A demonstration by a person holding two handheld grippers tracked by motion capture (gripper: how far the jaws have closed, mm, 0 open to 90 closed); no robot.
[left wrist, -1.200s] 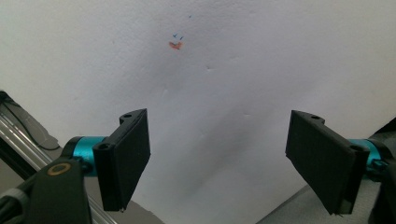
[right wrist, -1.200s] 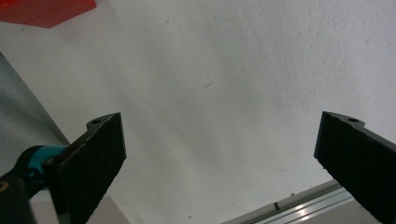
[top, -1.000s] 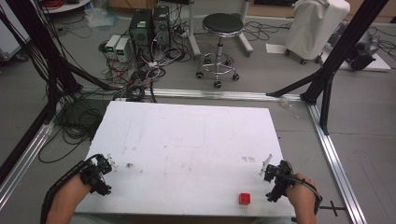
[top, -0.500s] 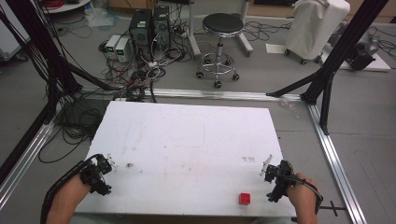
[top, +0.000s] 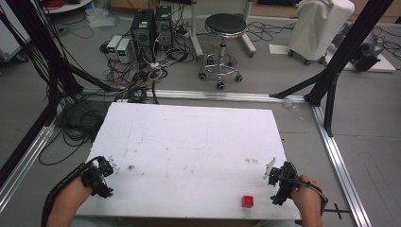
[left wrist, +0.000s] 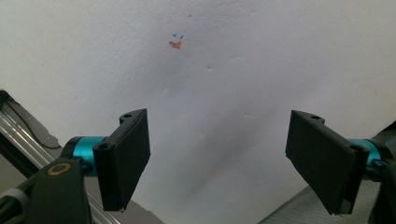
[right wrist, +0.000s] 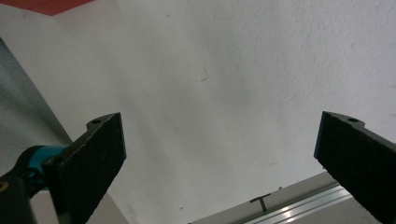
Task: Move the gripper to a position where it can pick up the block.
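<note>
A white foam-like table top (top: 189, 151) lies inside an aluminium frame (top: 338, 161) on a grey floor. The board is scuffed, with a small brownish smudge (top: 131, 167) near its 8 o'clock edge and faint grey marks (top: 251, 161) toward 4 o'clock. Past the board's 12 o'clock edge stand a round black stool (top: 225, 28) on a chromed wheeled base, two dark computer towers (top: 152, 24) with a tangle of cables (top: 142, 75) in front of them, and, at 1 o'clock, a white covered unit on castors (top: 320, 26). Black struts (top: 340, 52) slope down at the right, and more dark bars rise at the left.

A small red cube (top: 247, 201) sits on the board near its 5 o'clock edge, just beside the right gripper (top: 274, 179) and apart from it. A strip of red also shows at the top left corner of the right gripper view, beyond the jaws.

The right gripper is held at the board's 4 o'clock corner, its jaws spread wide with nothing between them. The left gripper (top: 105, 171) is at 8 o'clock, jaws likewise released and bare over white board, with a small orange and blue mark (left wrist: 175, 43) ahead of them

No containers can be made out on the board
</note>
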